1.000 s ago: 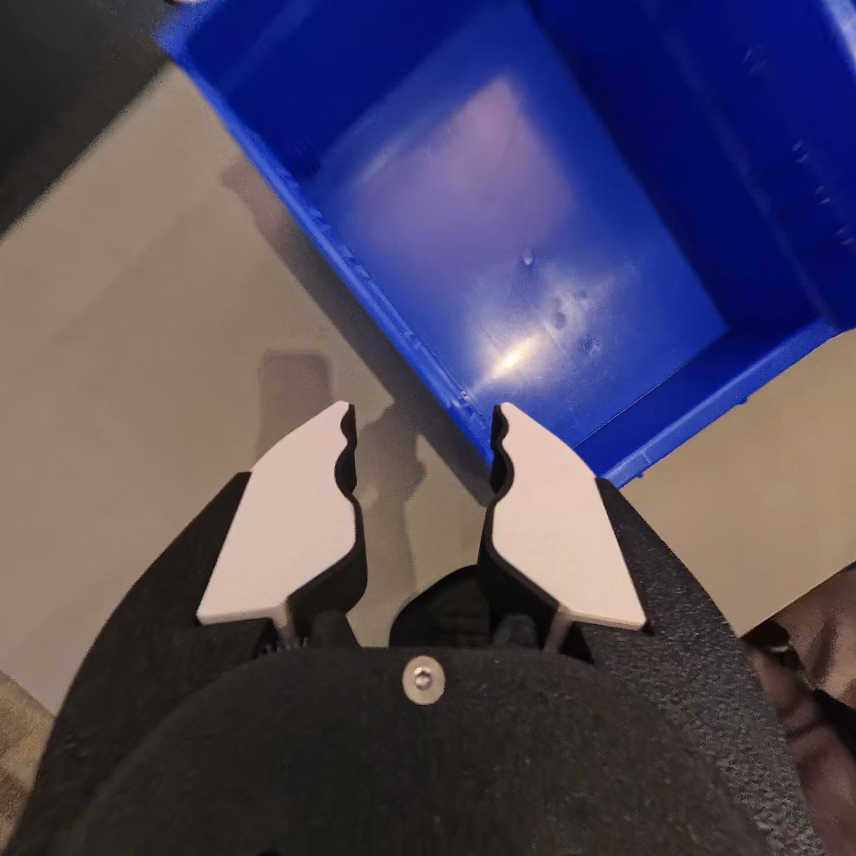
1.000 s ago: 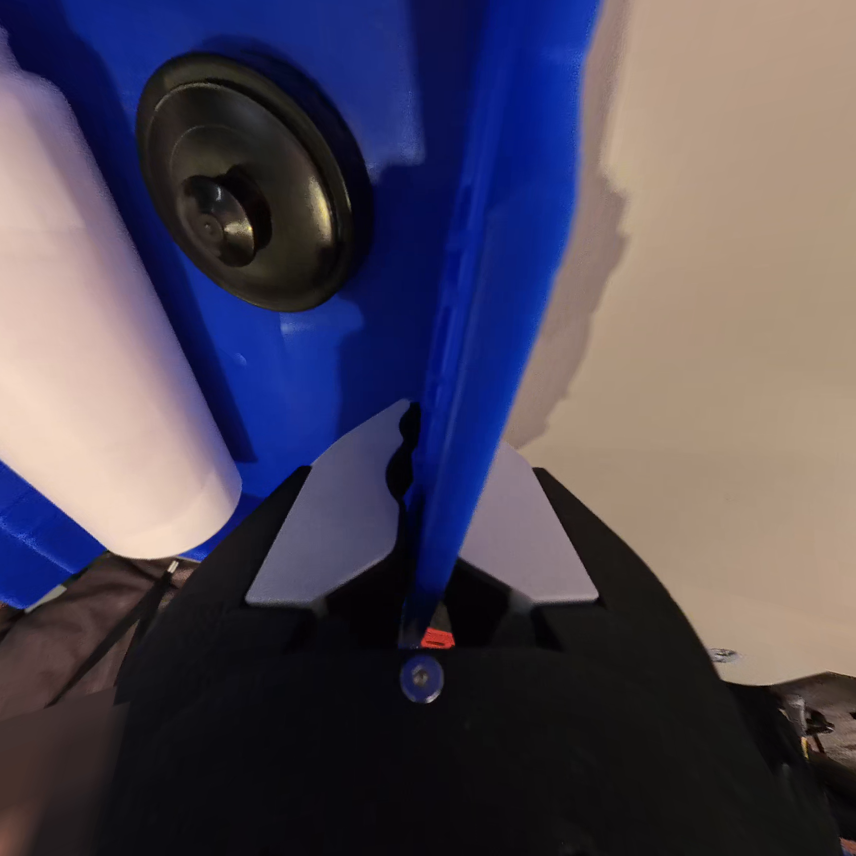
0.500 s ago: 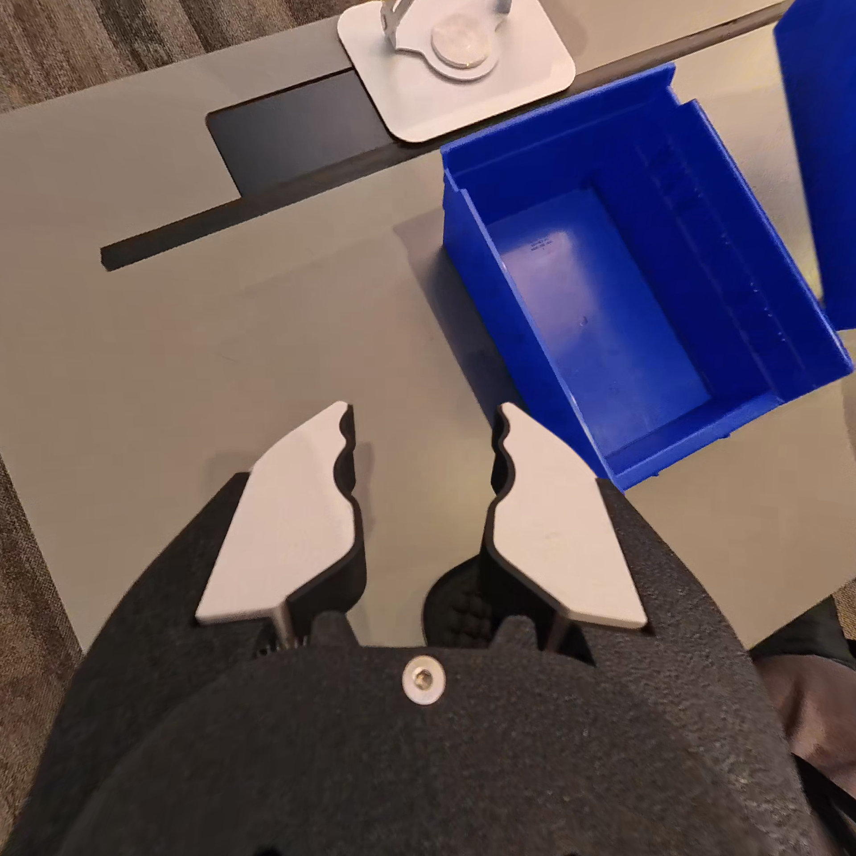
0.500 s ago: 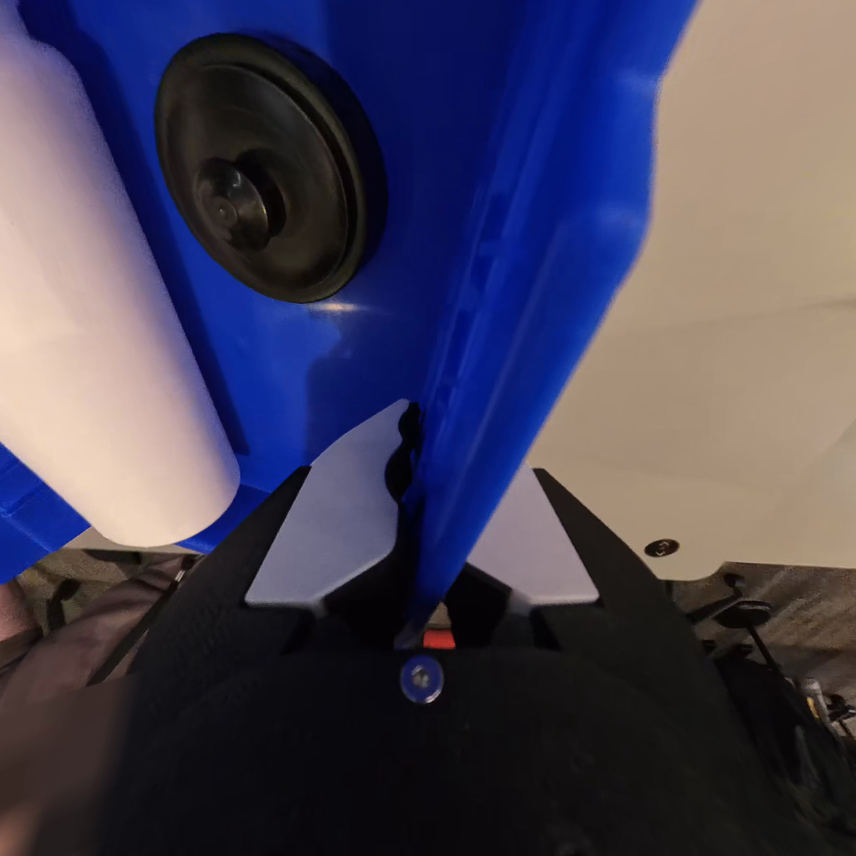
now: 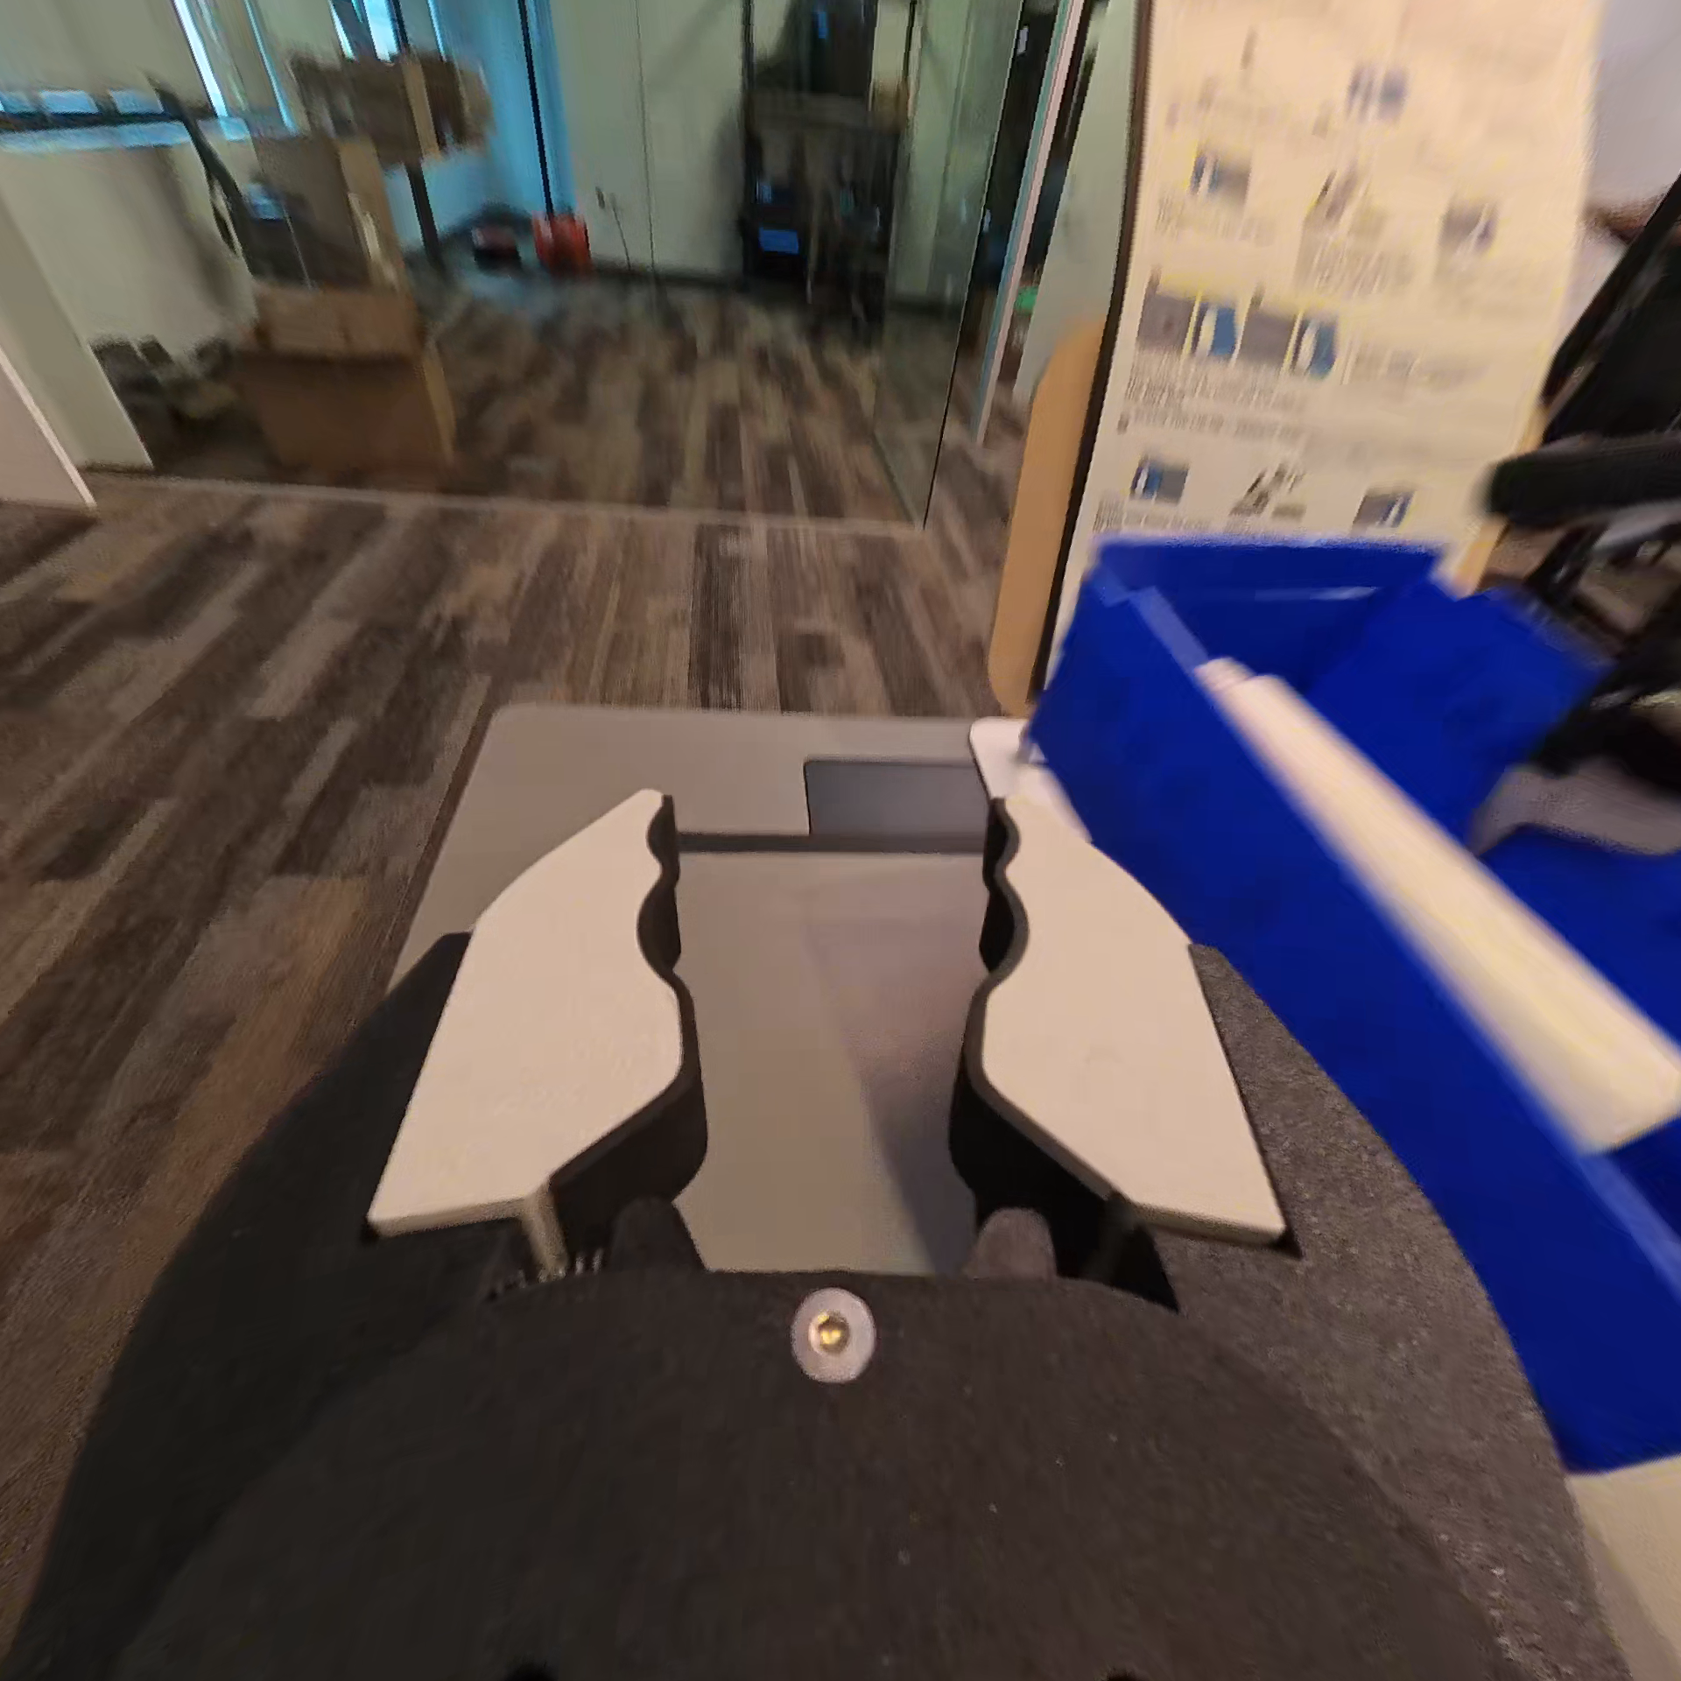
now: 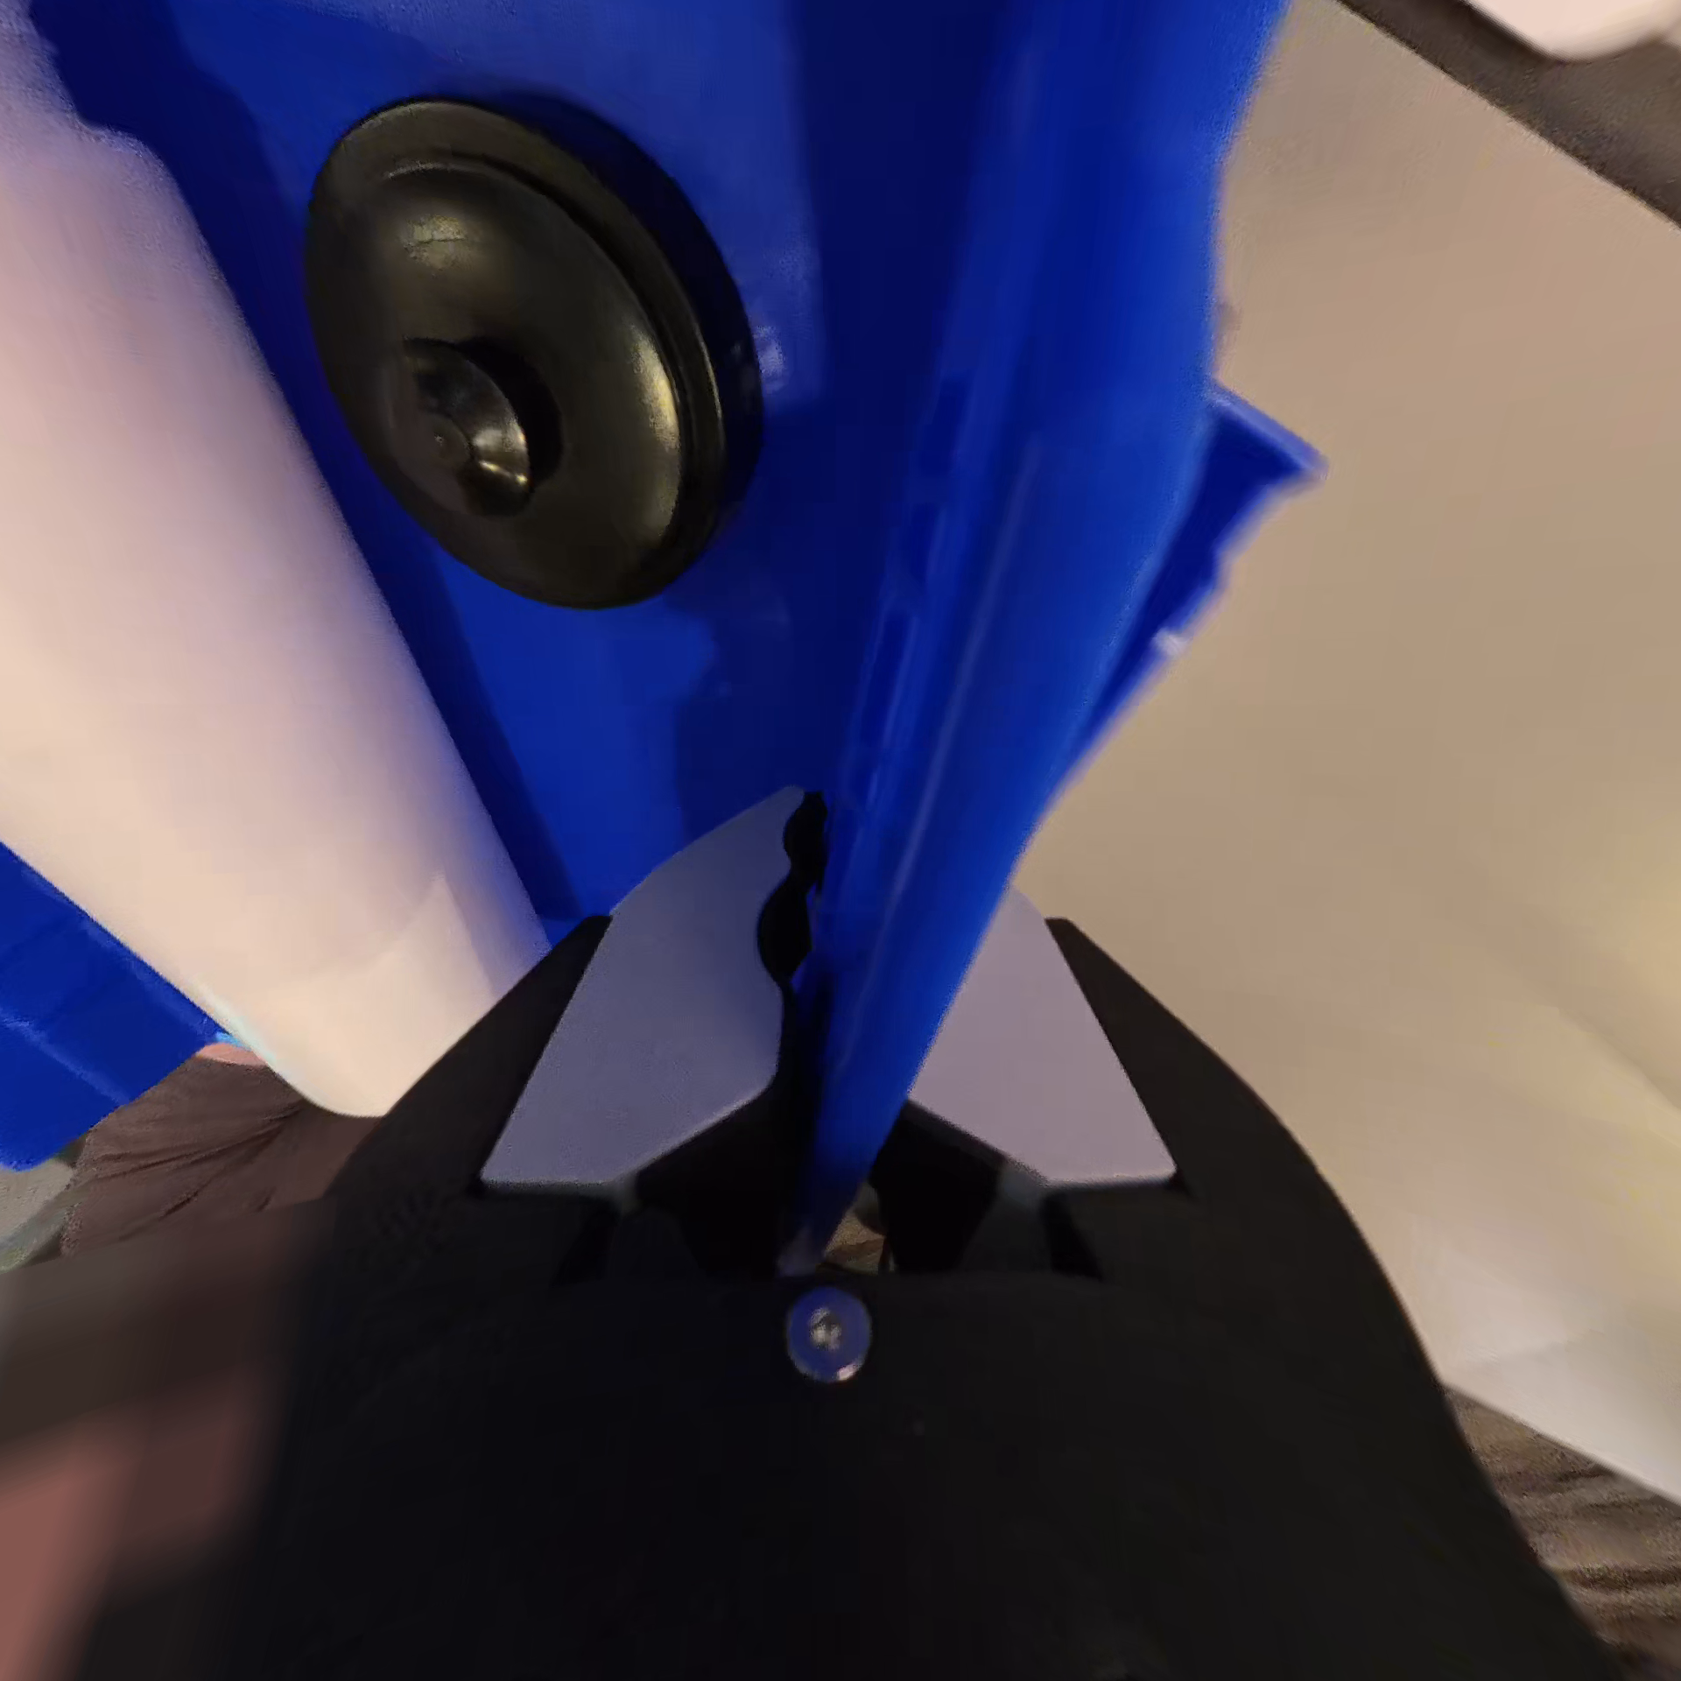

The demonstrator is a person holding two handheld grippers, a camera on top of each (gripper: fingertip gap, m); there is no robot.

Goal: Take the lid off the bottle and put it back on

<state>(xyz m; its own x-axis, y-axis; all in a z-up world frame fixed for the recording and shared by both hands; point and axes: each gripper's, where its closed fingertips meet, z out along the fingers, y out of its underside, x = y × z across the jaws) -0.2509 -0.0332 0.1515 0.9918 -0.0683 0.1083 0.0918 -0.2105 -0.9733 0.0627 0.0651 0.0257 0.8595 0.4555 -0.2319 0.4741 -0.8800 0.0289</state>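
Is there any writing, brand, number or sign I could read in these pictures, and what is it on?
No text can be read.
The tall pale poster board with small blue pictures carries rows of print, all too blurred to read.
No writing shows on the blue plastic bin, the white cylindrical bottle or the round black lid.

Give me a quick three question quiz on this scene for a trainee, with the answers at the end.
1. True or false: the left tongs hold nothing.
2. What do the right tongs grip? A) bottle B) lid C) bin wall
3. Name the two things inside the bin.

Key: 1 true. 2 C. 3 a white bottle and a black lid, lying apart.
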